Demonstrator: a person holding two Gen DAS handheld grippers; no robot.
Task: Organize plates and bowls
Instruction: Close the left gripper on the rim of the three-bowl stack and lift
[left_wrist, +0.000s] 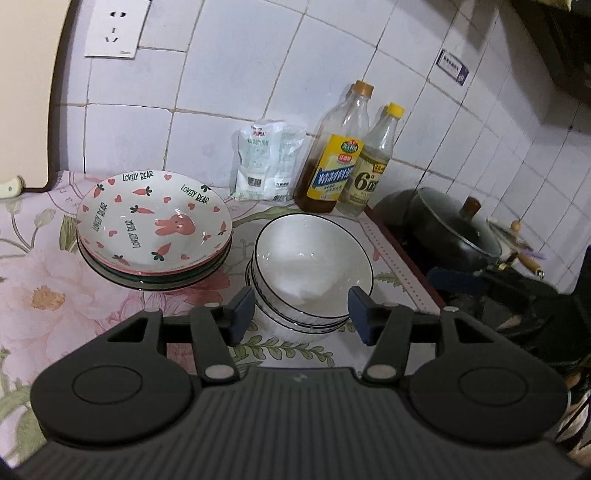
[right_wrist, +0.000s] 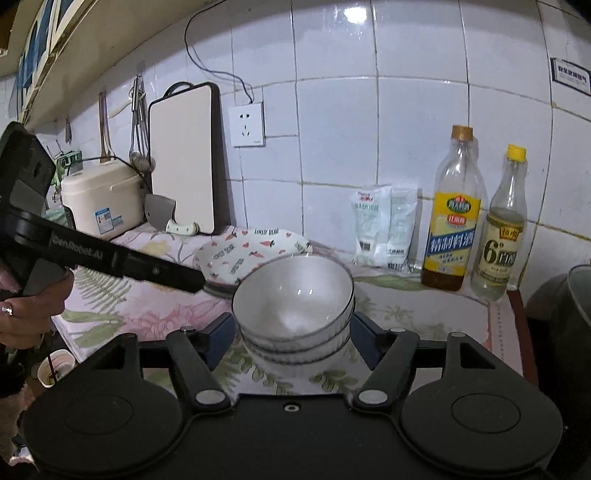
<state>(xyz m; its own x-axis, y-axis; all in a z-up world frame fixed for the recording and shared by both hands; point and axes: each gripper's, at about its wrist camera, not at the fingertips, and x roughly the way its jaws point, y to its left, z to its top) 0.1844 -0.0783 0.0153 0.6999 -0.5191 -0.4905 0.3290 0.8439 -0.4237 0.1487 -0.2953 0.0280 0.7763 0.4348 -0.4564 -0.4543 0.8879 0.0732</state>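
Note:
A stack of white bowls with black rims (left_wrist: 312, 267) stands on the floral counter; it also shows in the right wrist view (right_wrist: 293, 304). To its left is a stack of plates (left_wrist: 153, 225) topped by a "Lovely Bear" carrot-print plate, also in the right wrist view (right_wrist: 251, 253). My left gripper (left_wrist: 301, 314) is open, its blue pads level with the near side of the bowl stack. My right gripper (right_wrist: 293, 338) is open, with a pad on each side of the bowl stack. Neither holds anything.
Two bottles (left_wrist: 332, 162) (right_wrist: 452, 218) and a white packet (left_wrist: 264, 162) stand at the tiled wall. A dark lidded pot (left_wrist: 454, 229) sits on the stove to the right. A rice cooker (right_wrist: 101, 199), cutting board (right_wrist: 183, 158) and knife (right_wrist: 181, 227) are at the left.

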